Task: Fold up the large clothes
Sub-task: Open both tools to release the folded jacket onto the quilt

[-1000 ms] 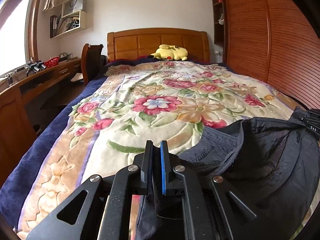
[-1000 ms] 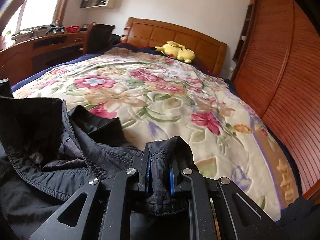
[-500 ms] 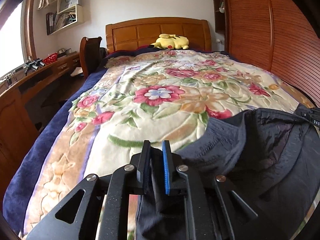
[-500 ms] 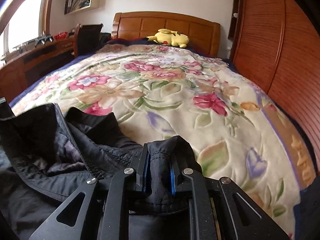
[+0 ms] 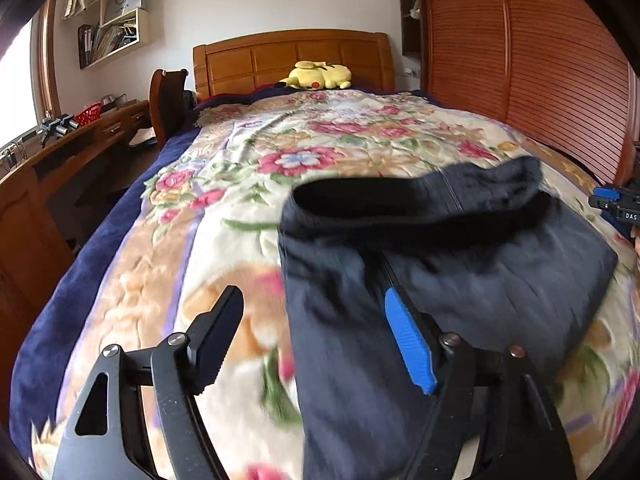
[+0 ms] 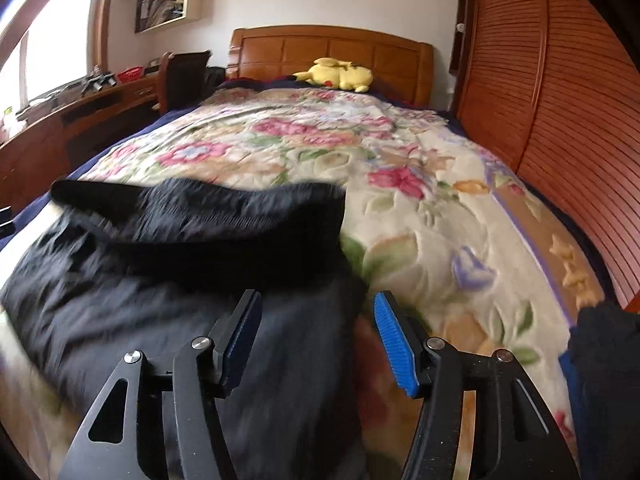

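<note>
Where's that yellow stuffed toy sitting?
The yellow plush toy lies at the far end of the bed, against the wooden headboard, right of its middle in both views.

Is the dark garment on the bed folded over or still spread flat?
Folded over. The dark garment lies on the floral blanket as a doubled bundle, its top layer lying over the layer beneath. How neatly, blur hides.

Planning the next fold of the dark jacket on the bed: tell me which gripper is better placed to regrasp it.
Left, probably. The left gripper, jaws opening, has the dark jacket lying between its fingers. The right gripper, also opening, sits at the jacket's edge, half over the floral blanket.
</note>
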Tool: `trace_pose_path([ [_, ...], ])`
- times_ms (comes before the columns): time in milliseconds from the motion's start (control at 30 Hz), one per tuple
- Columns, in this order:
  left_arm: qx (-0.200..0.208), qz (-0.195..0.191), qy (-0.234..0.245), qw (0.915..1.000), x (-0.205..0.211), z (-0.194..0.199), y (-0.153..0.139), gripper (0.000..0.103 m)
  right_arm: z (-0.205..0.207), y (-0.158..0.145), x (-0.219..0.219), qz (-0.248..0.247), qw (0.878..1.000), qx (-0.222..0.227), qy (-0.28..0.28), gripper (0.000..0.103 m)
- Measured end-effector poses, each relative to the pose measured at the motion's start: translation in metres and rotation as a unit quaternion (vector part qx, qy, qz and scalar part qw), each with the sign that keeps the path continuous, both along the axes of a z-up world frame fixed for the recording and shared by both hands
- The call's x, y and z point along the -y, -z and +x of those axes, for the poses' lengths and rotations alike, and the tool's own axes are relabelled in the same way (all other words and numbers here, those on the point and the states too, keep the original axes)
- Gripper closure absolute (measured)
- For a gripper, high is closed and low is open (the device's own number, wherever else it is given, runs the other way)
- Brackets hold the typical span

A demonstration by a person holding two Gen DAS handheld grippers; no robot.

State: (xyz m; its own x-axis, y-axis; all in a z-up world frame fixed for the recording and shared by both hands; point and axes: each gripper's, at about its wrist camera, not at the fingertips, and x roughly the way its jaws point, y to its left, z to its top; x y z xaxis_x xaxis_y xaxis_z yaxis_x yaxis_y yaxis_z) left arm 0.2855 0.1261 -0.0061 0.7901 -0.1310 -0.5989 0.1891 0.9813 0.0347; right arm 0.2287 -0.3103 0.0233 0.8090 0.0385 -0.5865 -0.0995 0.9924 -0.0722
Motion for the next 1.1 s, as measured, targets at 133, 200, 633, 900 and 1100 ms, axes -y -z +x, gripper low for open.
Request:
trace_pose_path([
  [133, -0.013, 0.002, 0.009, 0.9999, 0.007, -0.024, 0.012, 0.029, -0.034, 0.007, 0.000, 0.014, 1.000, -0.006, -0.023, 0.035],
  [200, -0.017, 0.008, 0.013, 0.9997, 0.011, -0.033, 0.016, 0.029, -0.044, 0.012, 0.000, 0.010, 0.999, -0.014, -0.029, 0.034],
  [633, -0.050, 0.031, 0.009, 0.9982, 0.017, -0.057, 0.044, 0.029, -0.055, 0.039, 0.007, 0.005, 1.000, -0.029, -0.001, 0.032],
  [900, -0.060, 0.030, 0.007, 0.9977, 0.013, -0.054, 0.055, 0.029, -0.055, 0.042, 0.010, 0.036, 0.999, -0.028, 0.009, 0.027],
  [1100, -0.078, 0.036, 0.007, 0.9963, 0.015, -0.047, 0.064, 0.028, -0.052, 0.051, 0.009, 0.041, 0.998, -0.050, 0.005, 0.027],
])
